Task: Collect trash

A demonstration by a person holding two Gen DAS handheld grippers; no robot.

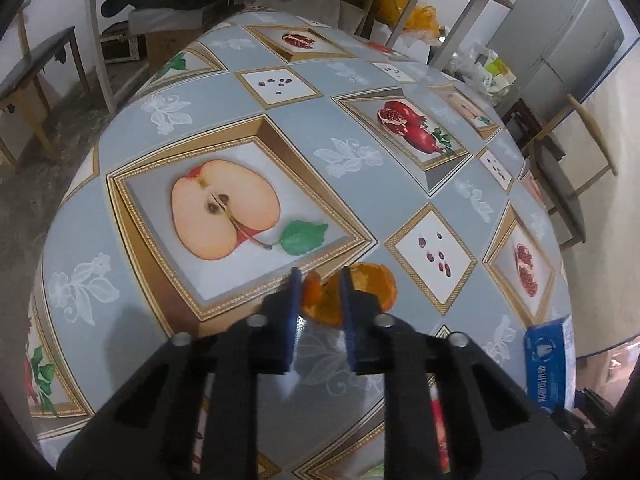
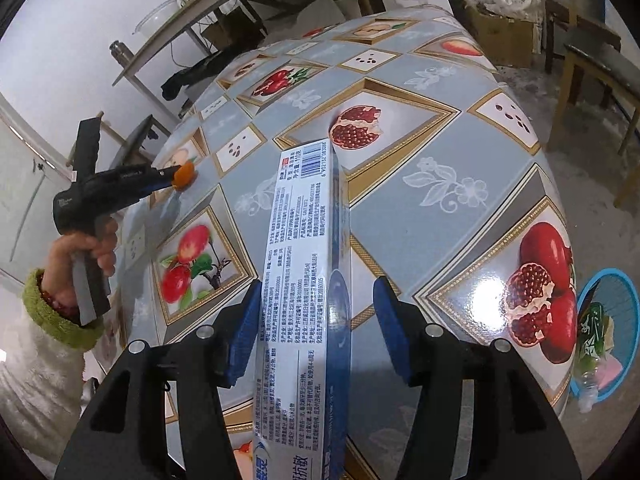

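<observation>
Left wrist view looks down on a surface (image 1: 224,92) covered in a blue-grey fruit-print cloth, where the left hand-held gripper (image 1: 320,292) has its blue pads narrowed around a piece of orange peel (image 1: 360,288) lying on the cloth; the peel sits between the fingers and spills past the right one, and the pads appear to press on it. At the right edge of that view a blue and white toothpaste box (image 1: 548,364) shows partly. Right wrist view shows the same box (image 2: 304,272) lying lengthwise on the surface (image 2: 400,200), its near part between the fingers of the right hand-held gripper (image 2: 320,320), whose jaws stand apart: the left pad is at the box's side, while a clear gap separates the right pad from it. Farther left, a hand (image 2: 80,256) in a green-cuffed sleeve (image 2: 56,320) holds the left hand-held gripper (image 2: 176,178), its tip on the orange peel (image 2: 185,175). Off the surface's right edge, a blue basket (image 2: 612,280) on the floor holds wrappers.
</observation>
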